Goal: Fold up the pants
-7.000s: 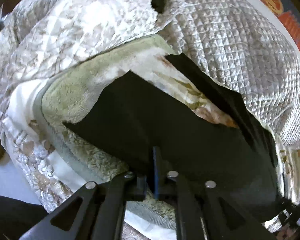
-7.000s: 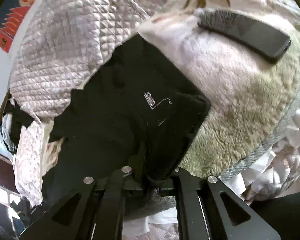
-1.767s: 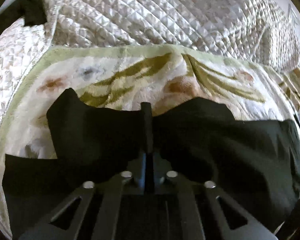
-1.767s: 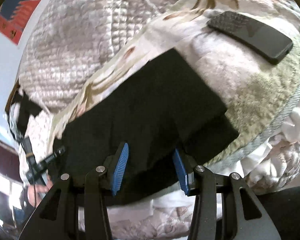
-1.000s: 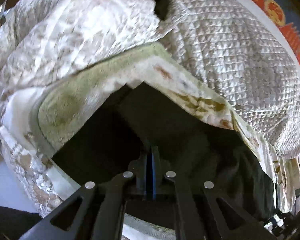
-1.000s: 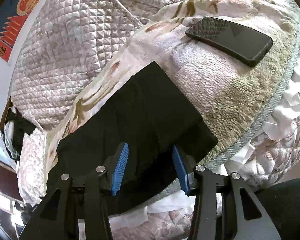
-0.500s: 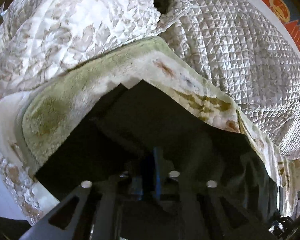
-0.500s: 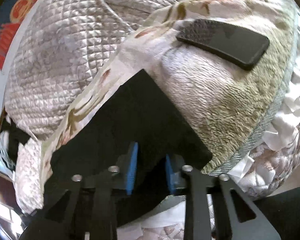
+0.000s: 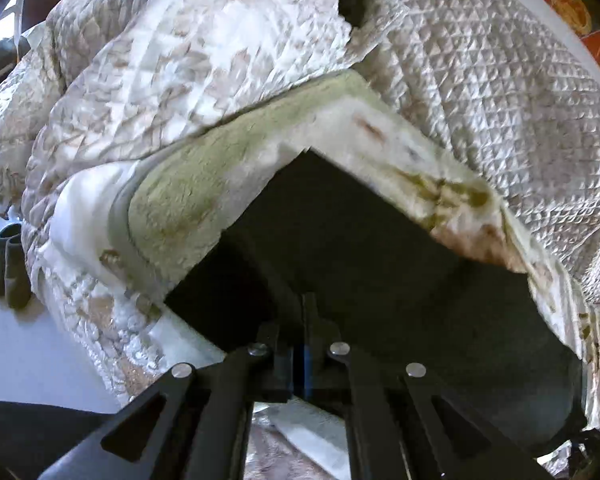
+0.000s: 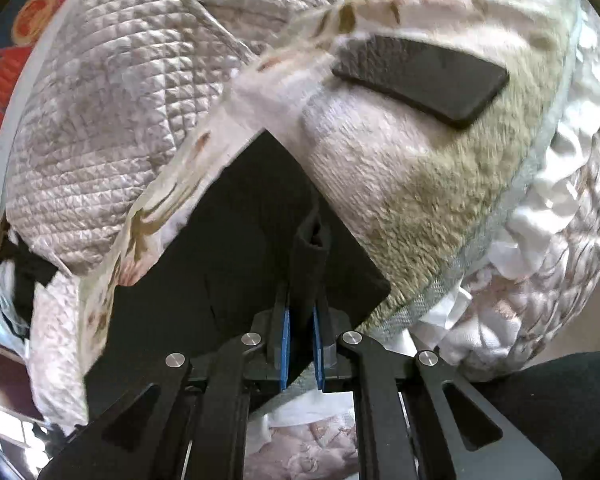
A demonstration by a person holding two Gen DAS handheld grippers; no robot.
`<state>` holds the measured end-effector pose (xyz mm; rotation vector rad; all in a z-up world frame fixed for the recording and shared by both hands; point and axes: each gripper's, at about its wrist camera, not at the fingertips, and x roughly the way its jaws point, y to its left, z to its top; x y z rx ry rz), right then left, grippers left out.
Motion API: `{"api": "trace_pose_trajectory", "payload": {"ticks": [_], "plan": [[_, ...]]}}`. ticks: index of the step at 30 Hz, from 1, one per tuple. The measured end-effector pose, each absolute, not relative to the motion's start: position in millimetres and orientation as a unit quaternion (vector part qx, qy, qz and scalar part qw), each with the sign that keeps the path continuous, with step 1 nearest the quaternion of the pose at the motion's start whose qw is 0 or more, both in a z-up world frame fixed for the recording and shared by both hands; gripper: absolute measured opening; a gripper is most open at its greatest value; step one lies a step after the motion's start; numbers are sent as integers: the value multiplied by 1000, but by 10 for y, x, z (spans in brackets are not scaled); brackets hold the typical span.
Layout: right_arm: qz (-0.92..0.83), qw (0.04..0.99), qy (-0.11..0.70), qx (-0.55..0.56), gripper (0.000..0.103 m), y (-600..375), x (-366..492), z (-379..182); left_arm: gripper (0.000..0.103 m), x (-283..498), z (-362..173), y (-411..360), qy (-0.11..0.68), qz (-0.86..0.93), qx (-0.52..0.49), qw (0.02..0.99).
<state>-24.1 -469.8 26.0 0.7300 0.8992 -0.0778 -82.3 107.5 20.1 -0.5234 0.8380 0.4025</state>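
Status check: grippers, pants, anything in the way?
Left gripper shut on black pants. Right gripper shut on a bunched edge of them. Pants partly folded on fleece blanket. Phone lies beyond, clear of the pants.

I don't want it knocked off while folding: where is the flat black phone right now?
In the right wrist view the flat black phone lies upper right on the fluffy cream-and-green blanket, apart from the black pants pinched by the right gripper.

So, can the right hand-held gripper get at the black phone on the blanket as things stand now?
Probably not right away. The right hand-held gripper is shut on a bunched fold of the black pants. The phone lies uncovered on the fleece blanket ahead, so the path looks free once the pants are released.
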Motion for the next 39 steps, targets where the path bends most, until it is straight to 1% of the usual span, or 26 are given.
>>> {"api": "trace_pose_trajectory", "payload": {"ticks": [4,6,8,9,10,14,16,17,18,19,21,23,24,26,27,29,32,36,39], "plan": [[-40,841,426,331,9,-4694,-295,299,4,-843,285,1061,388,190,-240,870],[-42,838,444,315,9,-4680,-256,244,4,-842,272,1055,394,190,-235,868],[-47,840,439,314,10,-4683,-279,272,6,-856,260,1073,399,190,-239,865],[-52,844,435,310,18,-4686,-300,310,7,-890,285,1099,395,196,-243,864],[-70,853,425,296,22,-4684,-336,387,9,-923,321,1118,389,202,-242,866],[-116,887,373,245,23,-4694,-455,687,9,-1076,559,1209,348,249,-227,875],[-96,901,362,217,23,-4606,-427,755,12,-1111,653,1237,331,261,-221,880],[-72,905,367,204,23,-4524,-386,745,15,-1092,687,1223,326,257,-219,883],[-55,906,373,194,23,-4452,-348,726,19,-1065,712,1200,324,248,-217,887],[-35,906,382,180,23,-4362,-306,682,22,-1030,719,1177,324,240,-216,890],[-5,899,408,161,23,-4216,-196,532,31,-938,679,1097,333,206,-215,895],[4,875,464,136,25,-4107,-55,273,36,-807,571,1001,359,176,-214,892],[3,872,470,138,25,-4100,-34,206,36,-734,475,965,380,160,-210,887],[7,883,452,128,25,-4079,-21,273,36,-586,270,915,430,150,-203,867],[8,887,446,121,25,-4071,-10,312,36,-551,232,897,438,150,-197,864],[16,892,438,109,25,-4041,81,379,36,-481,295,833,428,145,-178,874],[45,897,430,92,25,-3950,278,457,36,-258,402,734,422,114,-176,882],[75,893,440,51,25,-3697,613,442,37,130,466,529,430,69,-148,888],[60,888,456,30,25,-3642,854,361,37,362,406,403,443,48,-124,887]]}}
